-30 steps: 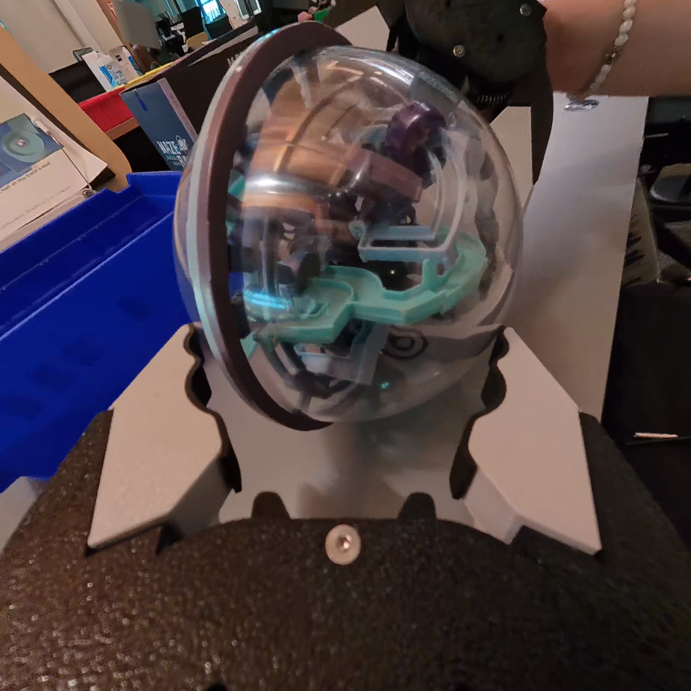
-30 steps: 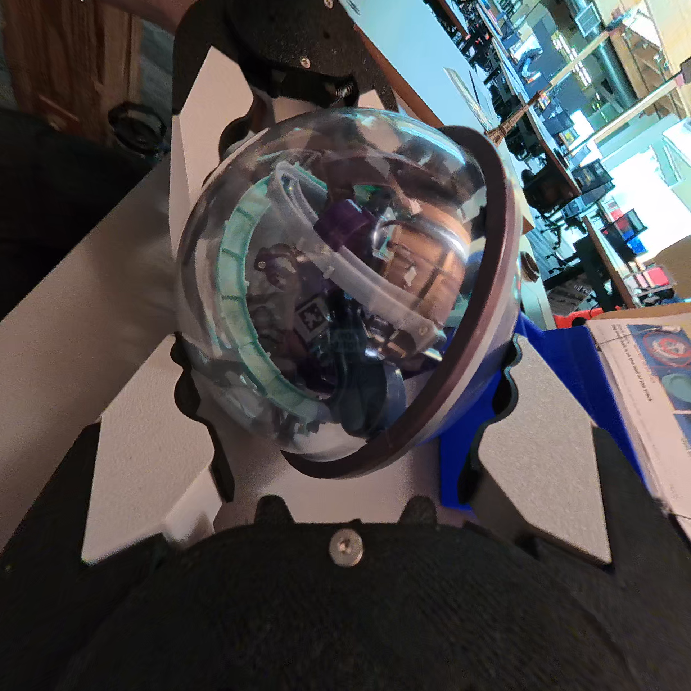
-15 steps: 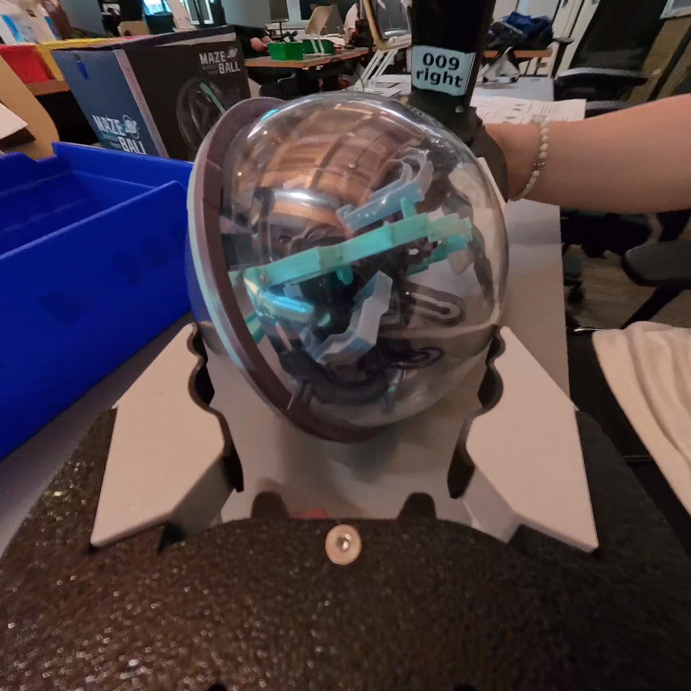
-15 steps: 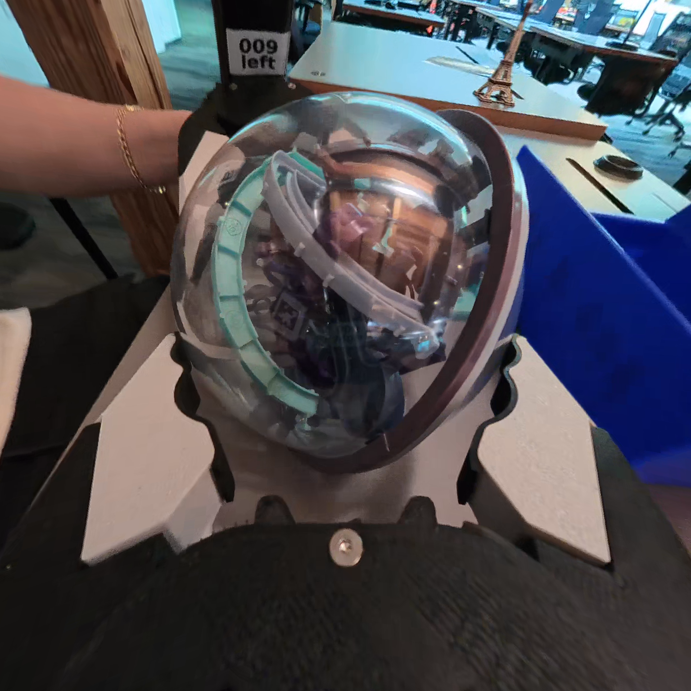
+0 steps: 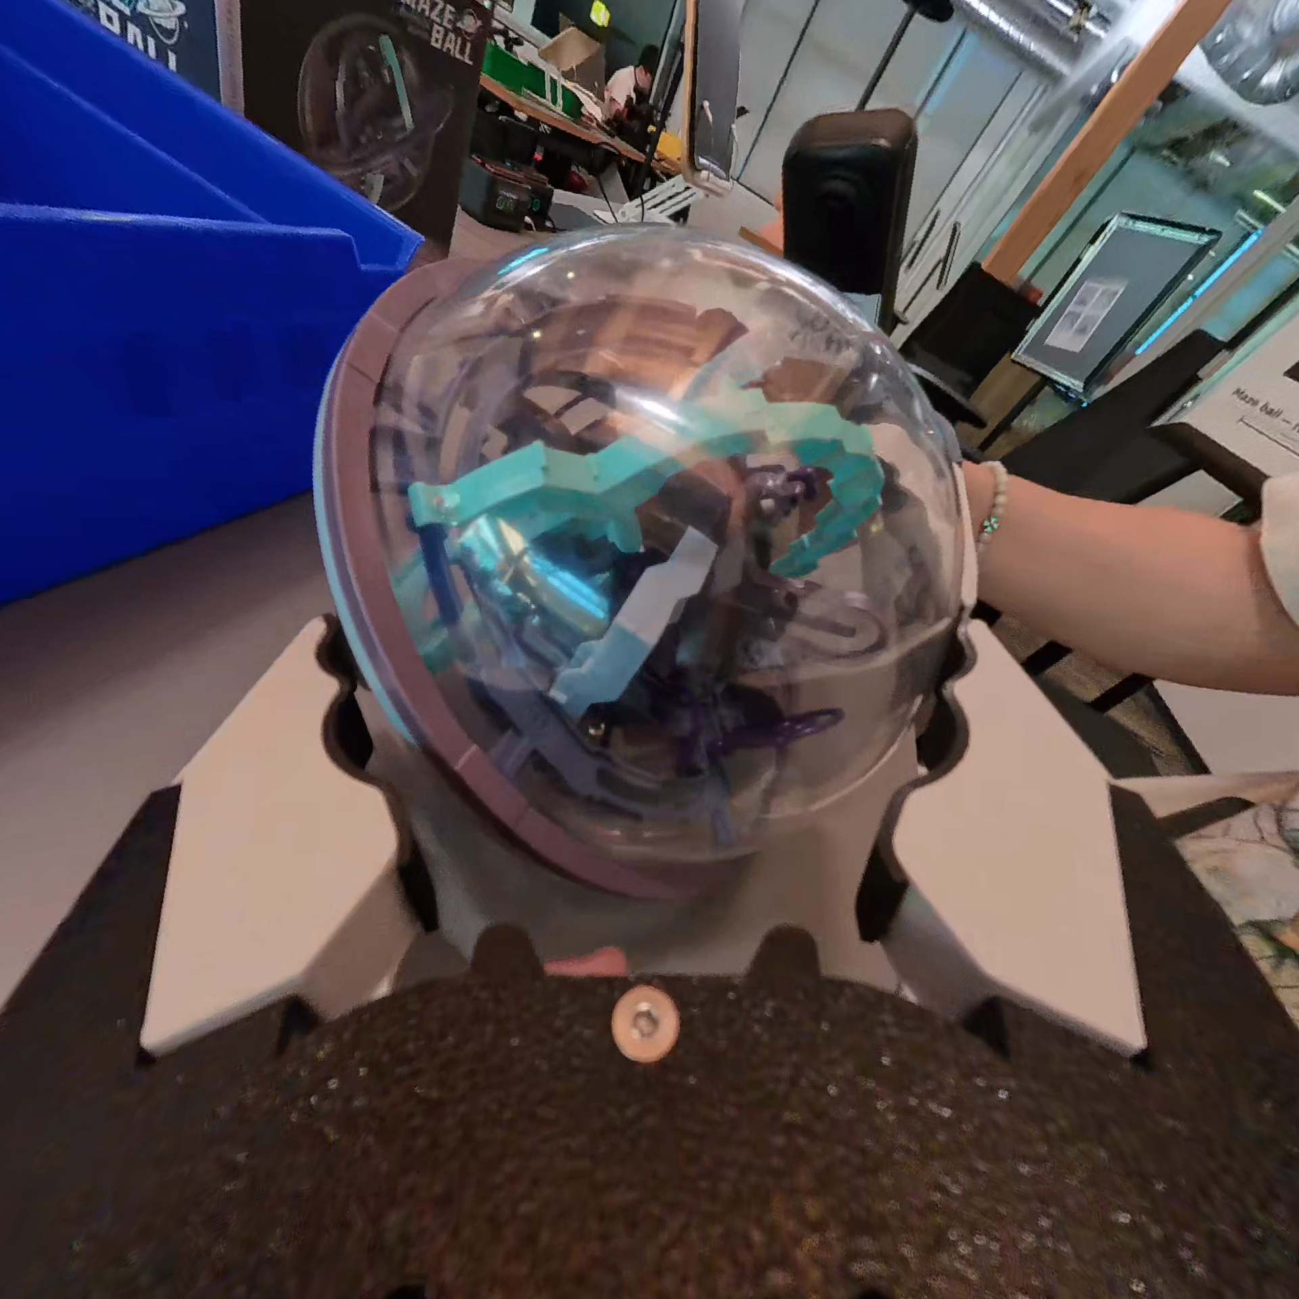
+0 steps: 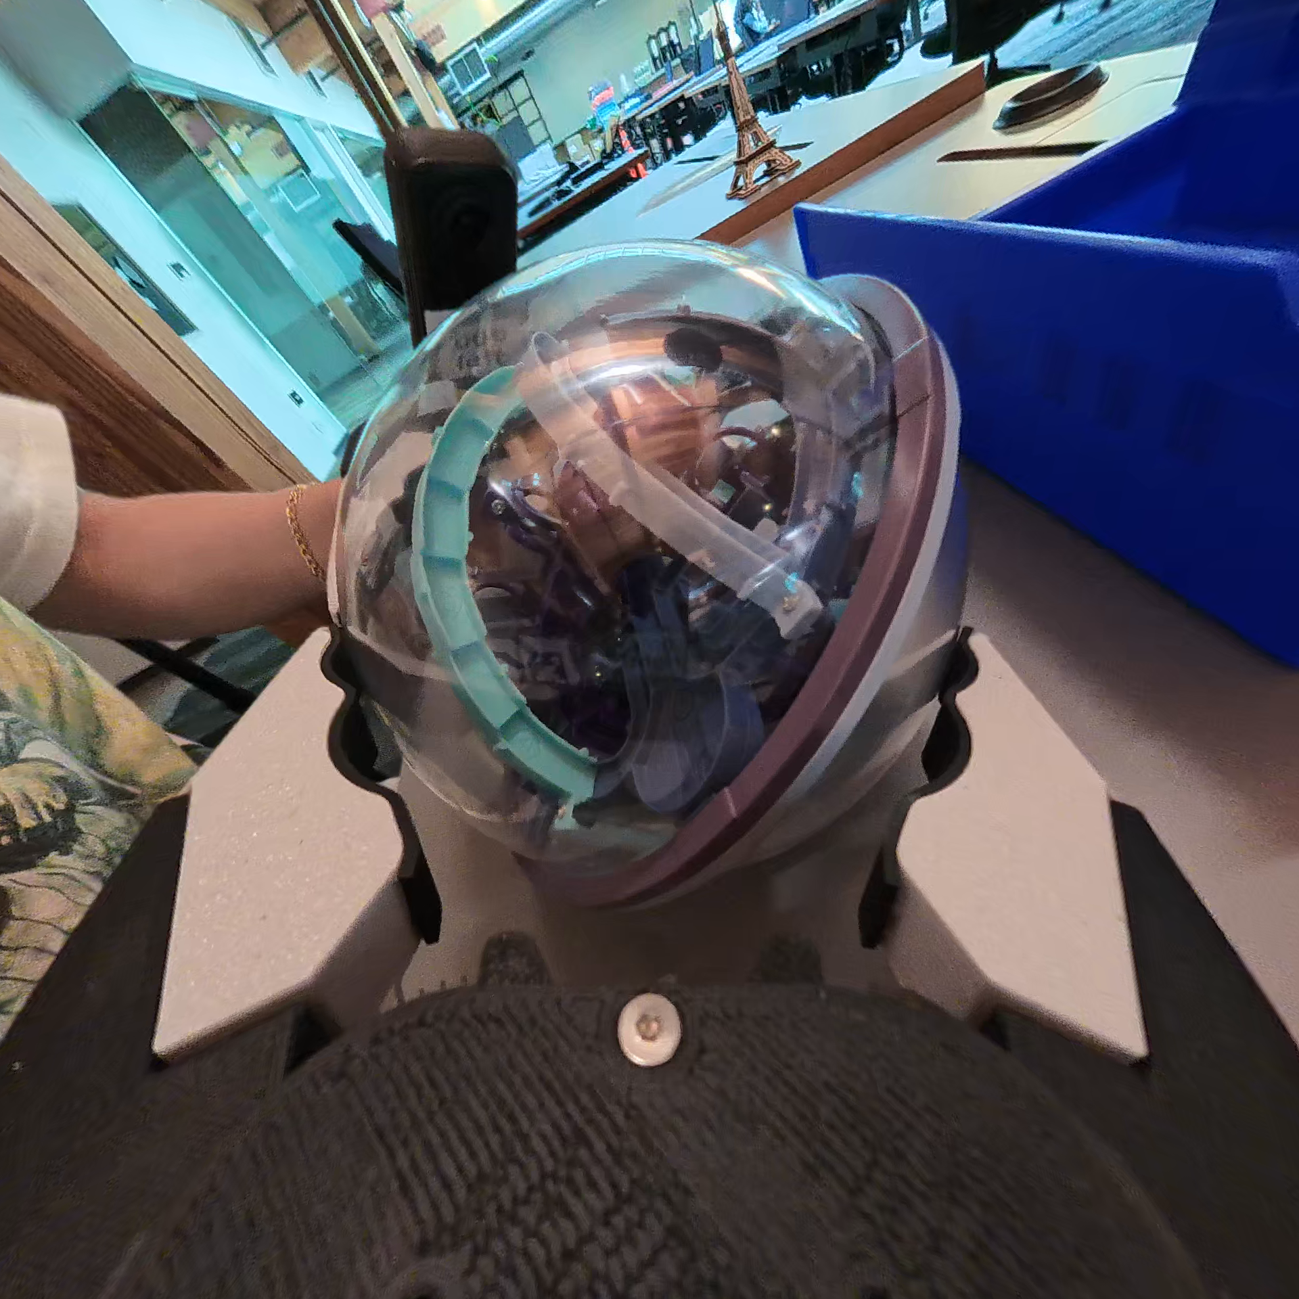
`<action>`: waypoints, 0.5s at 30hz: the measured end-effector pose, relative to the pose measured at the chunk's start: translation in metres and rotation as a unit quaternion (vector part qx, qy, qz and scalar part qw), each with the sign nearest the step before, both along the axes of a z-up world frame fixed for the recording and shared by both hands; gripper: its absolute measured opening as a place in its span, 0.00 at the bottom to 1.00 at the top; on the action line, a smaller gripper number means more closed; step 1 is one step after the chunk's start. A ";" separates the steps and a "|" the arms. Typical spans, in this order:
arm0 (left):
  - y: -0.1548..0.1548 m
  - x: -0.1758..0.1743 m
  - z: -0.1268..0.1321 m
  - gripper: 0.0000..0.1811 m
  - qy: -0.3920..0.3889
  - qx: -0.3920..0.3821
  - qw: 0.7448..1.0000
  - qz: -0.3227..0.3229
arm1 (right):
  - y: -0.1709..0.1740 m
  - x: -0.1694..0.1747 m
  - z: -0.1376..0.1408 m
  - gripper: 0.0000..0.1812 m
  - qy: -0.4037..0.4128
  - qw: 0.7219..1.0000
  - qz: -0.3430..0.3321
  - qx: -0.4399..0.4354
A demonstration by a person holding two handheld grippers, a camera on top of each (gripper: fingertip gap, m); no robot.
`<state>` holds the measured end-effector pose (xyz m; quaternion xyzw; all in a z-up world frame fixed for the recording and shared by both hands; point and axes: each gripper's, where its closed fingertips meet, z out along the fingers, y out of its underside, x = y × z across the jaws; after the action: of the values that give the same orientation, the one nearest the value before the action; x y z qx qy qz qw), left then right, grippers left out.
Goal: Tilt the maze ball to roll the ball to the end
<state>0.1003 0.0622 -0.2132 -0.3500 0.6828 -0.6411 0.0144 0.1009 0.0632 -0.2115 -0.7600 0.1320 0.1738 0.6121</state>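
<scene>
While both claws press on it from opposite sides, the maze ball (image 5: 636, 555) is held raised over the counter (image 5: 140, 675).

Left claw (image 5: 643, 703): its two white fingers (image 5: 281, 829) are closed against the clear shell, gripping it low on either side. Right claw (image 6: 647, 710): the same hold from the far side, fingers (image 6: 1012, 843) tight on the shell. The purple seam ring (image 6: 879, 647) runs tilted, not level. Inside, a teal track (image 5: 562, 478) and a pale curved ramp (image 6: 710, 527) are visible; the small ball cannot be located with certainty. A blue bin (image 5: 154, 351) stands on the counter just beside the sphere. A forearm with a bead bracelet (image 5: 994, 502) shows behind it.
</scene>
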 end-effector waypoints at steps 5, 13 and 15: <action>-0.013 -0.013 -0.005 0.86 -0.024 0.048 0.999 -0.004 | -0.015 -0.010 0.000 0.86 0.044 0.999 0.022 0.014; -0.041 -0.043 0.053 0.87 -0.155 0.078 0.984 0.045 | -0.041 -0.049 0.046 0.86 0.088 0.988 0.054 0.115; -0.050 -0.056 0.076 0.87 -0.202 0.072 0.975 0.054 | -0.049 -0.063 0.063 0.86 0.086 0.983 0.063 0.151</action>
<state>0.0440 0.0120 -0.1368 -0.2478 0.6902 -0.6461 0.2115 0.0379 0.0144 -0.1484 -0.6477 0.1080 0.2951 0.6941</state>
